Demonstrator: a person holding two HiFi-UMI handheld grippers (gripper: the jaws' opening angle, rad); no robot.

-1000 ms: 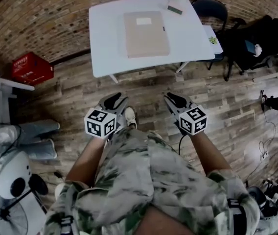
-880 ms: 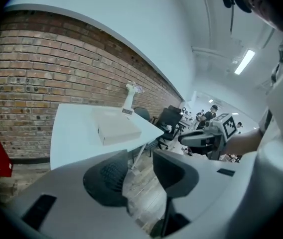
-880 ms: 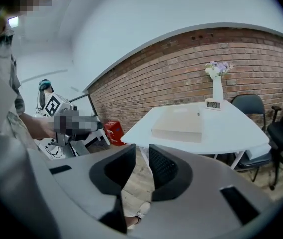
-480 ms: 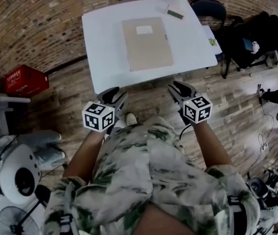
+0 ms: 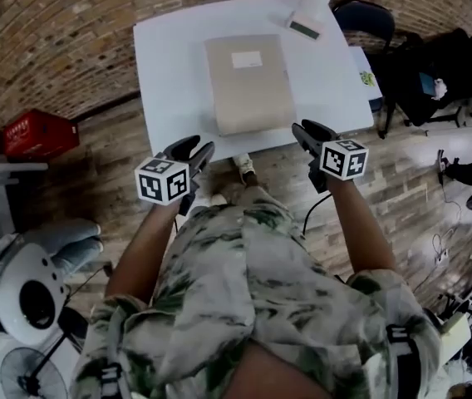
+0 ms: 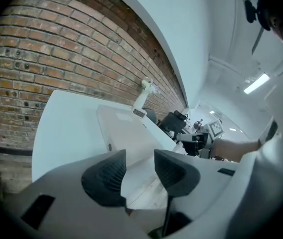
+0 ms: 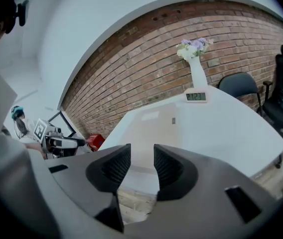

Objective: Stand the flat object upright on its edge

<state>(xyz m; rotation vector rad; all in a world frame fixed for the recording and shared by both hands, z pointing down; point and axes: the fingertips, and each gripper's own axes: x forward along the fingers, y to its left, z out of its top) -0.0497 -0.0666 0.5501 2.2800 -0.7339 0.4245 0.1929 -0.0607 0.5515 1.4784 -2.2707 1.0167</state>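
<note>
Flat object (image 5: 248, 81): beige, lying flat at the middle of the white tabletop (image 5: 169, 73), untouched and not yet raised. Left gripper (image 5: 193, 150) and right gripper (image 5: 309, 133): held at the near tabletop edge, short of the object, the fingers (image 6: 106, 176) of both parted with nothing between them, having just been opening. Recommended handling: one long edge is to be pinched and lifted while the opposite edge is braced by the other gripper, so that sliding is prevented.
</note>
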